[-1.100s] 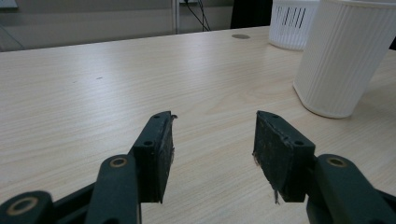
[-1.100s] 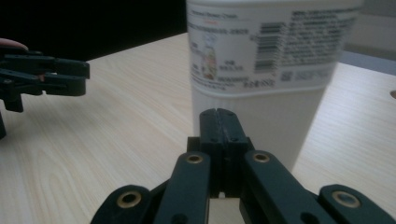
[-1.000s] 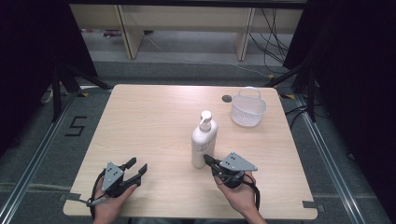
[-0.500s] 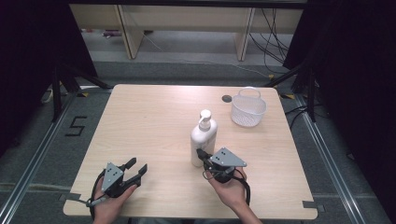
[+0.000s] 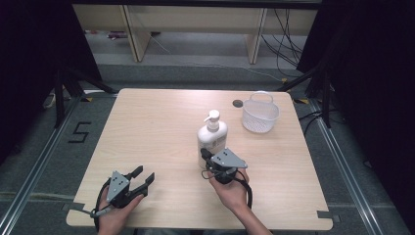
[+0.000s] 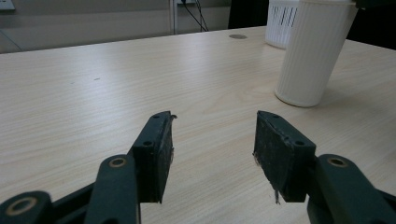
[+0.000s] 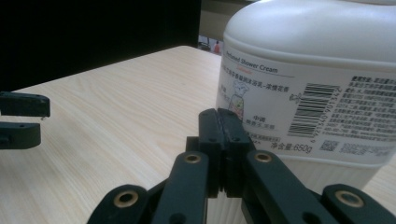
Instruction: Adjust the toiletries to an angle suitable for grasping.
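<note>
Shift since a second ago: my right gripper (image 5: 207, 159) slid leftward across the table (image 5: 147, 127) toward the foot of the shower cream bottle (image 5: 212, 139); my left gripper (image 5: 142, 178) kept its spot near the front edge
Right gripper: jaws were pressed together with nothing between them; in the right gripper view (image 7: 223, 122) the tips stood just before the bottle's (image 7: 322, 84) lower label, and I could not tell whether they touched it
Left gripper: jaws were spread wide over bare wood in the left gripper view (image 6: 212, 149), pinching nothing, well apart from the bottle (image 6: 315, 51)
Bottle: white pump bottle stood upright near the table's middle, just ahead of my right hand (image 5: 230, 188)
Basket: white plastic basket (image 5: 260, 115) stood near the far right corner, apart from the bottle; I saw nothing inside it
Dark disc: small round disc (image 5: 238, 103) lay flat on the wood just left of the basket
</note>
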A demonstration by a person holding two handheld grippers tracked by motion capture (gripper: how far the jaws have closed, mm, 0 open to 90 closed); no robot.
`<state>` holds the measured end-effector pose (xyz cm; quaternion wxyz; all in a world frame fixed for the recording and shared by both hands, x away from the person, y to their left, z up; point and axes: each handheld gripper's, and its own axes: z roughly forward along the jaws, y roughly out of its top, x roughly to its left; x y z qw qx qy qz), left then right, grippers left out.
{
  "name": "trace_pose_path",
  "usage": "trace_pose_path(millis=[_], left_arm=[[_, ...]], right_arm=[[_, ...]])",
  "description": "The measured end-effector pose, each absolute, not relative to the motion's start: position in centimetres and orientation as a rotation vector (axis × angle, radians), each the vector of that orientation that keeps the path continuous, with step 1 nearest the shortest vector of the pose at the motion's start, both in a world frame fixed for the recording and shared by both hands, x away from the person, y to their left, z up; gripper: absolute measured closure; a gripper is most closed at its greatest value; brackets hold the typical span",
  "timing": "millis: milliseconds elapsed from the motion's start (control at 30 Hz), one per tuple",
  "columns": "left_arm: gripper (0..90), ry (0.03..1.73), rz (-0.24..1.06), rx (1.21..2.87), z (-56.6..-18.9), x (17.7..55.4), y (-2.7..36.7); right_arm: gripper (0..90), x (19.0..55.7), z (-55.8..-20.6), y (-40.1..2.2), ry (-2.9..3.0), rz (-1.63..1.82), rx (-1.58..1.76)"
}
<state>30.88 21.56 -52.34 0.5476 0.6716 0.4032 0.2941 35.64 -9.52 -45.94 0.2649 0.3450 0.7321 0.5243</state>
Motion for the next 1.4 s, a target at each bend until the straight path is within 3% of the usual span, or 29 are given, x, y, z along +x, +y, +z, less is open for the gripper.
trace_pose_path(millis=[500,767,1067,1400], left_arm=[[46.3,0.955,0.705,1.589,-52.4,30.8,21.5],[46.3,0.962,0.698,1.583,-52.4,30.8,21.6],[46.2,0.988,0.701,1.570,-52.3,30.7,21.8],[46.1,0.981,0.704,1.567,-52.4,30.7,21.8]], right_arm=[[88.0,37.2,-46.1,-8.6,1.974,1.420,0.926],[82.3,37.3,-46.4,-8.1,1.989,1.453,0.950],[64.9,35.7,-43.6,-11.3,1.872,1.555,0.940],[53.0,36.1,-42.7,-14.1,1.763,1.544,1.062]])
